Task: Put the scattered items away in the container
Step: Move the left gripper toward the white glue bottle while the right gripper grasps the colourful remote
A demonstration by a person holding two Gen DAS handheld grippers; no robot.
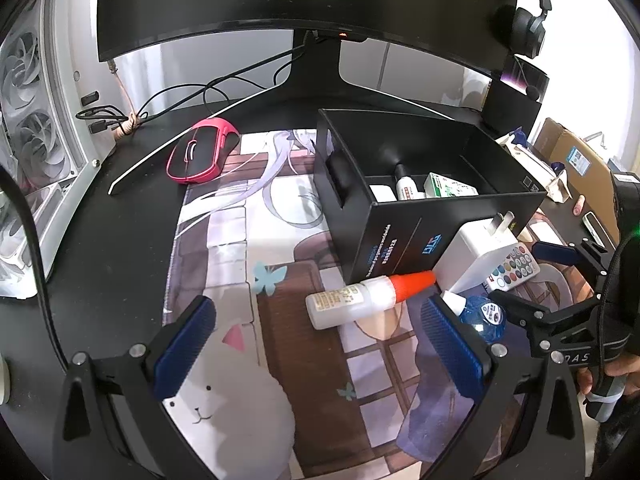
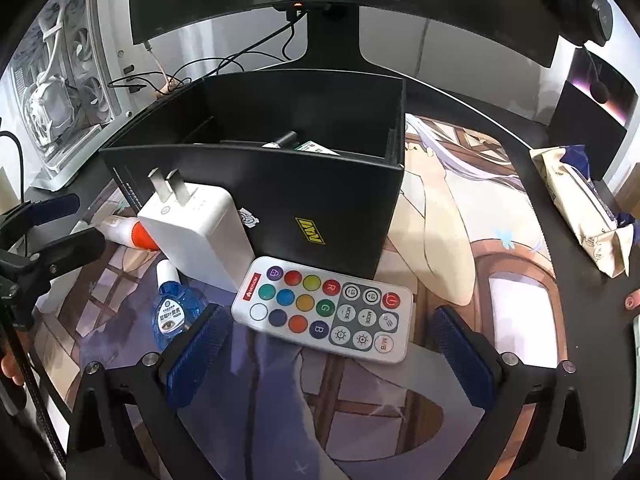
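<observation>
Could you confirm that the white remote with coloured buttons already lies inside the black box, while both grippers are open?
Not quite: the white remote with coloured buttons lies on the desk mat in front of the black box, as the right wrist view shows. Both grippers are open.

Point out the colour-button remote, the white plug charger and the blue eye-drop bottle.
Remote [image 2: 326, 310], right wrist view: on its middle, among the coloured buttons.
Charger [image 2: 200, 236], right wrist view: on its white top face, below the prongs.
Eye-drop bottle [image 2: 174, 312], right wrist view: on its blue labelled body.
</observation>
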